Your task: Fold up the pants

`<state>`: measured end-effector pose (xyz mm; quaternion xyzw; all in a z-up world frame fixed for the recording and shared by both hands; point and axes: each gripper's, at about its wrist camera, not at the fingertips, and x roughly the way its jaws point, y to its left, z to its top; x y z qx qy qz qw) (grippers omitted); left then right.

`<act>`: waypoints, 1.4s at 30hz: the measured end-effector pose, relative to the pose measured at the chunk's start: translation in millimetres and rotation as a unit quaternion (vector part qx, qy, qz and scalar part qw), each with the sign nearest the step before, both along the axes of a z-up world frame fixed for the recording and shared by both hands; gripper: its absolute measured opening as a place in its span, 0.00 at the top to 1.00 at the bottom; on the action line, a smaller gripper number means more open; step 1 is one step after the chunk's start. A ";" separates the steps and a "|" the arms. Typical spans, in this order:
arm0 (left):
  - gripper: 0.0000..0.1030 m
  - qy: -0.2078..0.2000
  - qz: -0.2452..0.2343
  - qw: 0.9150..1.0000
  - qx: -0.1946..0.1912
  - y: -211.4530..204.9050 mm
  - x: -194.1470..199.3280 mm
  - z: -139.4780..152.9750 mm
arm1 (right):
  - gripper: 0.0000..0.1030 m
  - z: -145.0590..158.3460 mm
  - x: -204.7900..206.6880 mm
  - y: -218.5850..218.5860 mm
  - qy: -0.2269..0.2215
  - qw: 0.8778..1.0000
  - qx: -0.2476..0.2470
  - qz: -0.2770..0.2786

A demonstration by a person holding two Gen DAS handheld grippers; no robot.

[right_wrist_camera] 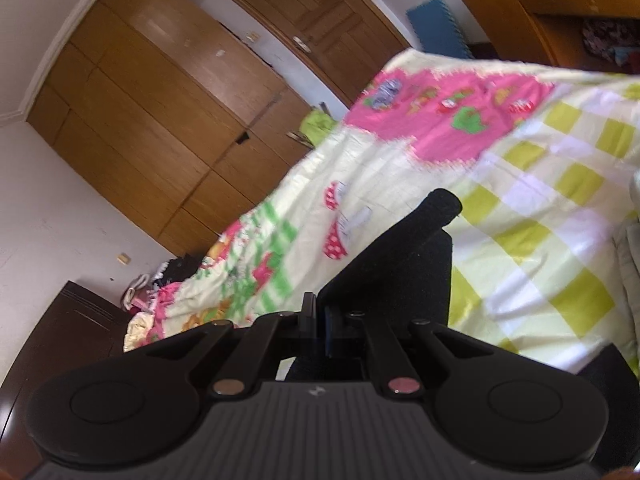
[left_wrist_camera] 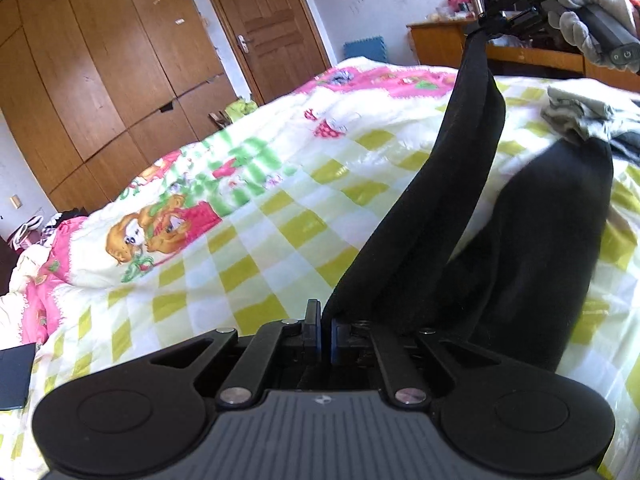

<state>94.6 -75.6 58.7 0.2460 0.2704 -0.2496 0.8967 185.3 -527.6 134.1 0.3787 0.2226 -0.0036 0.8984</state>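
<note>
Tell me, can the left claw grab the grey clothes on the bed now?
Probably not yet. The left claw is shut on the black pants, and the grey clothes lie beyond them across the bed.

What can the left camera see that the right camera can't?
Only the left view shows the right gripper pinching the pants up high, a gloved hand, and grey clothes. Only the right view shows a dark cabinet by the wall. Both show the quilt, the wardrobe, the door, and a shut gripper holding black cloth.
</note>
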 end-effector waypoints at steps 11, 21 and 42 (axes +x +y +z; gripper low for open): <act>0.80 0.007 -0.120 0.988 0.092 -19.8 -83.3 -57.9 | 0.89 -106.4 -145.2 -22.3 0.089 0.994 -0.018 -0.065; 0.80 0.021 -0.133 0.981 0.143 -35.6 -87.9 -82.3 | 0.60 -148.8 -174.3 -47.9 0.047 0.988 0.076 -0.123; 0.79 0.005 -0.126 0.983 0.130 -31.6 -85.3 -73.3 | 0.93 -136.5 -128.2 -58.2 0.118 0.987 0.024 -0.110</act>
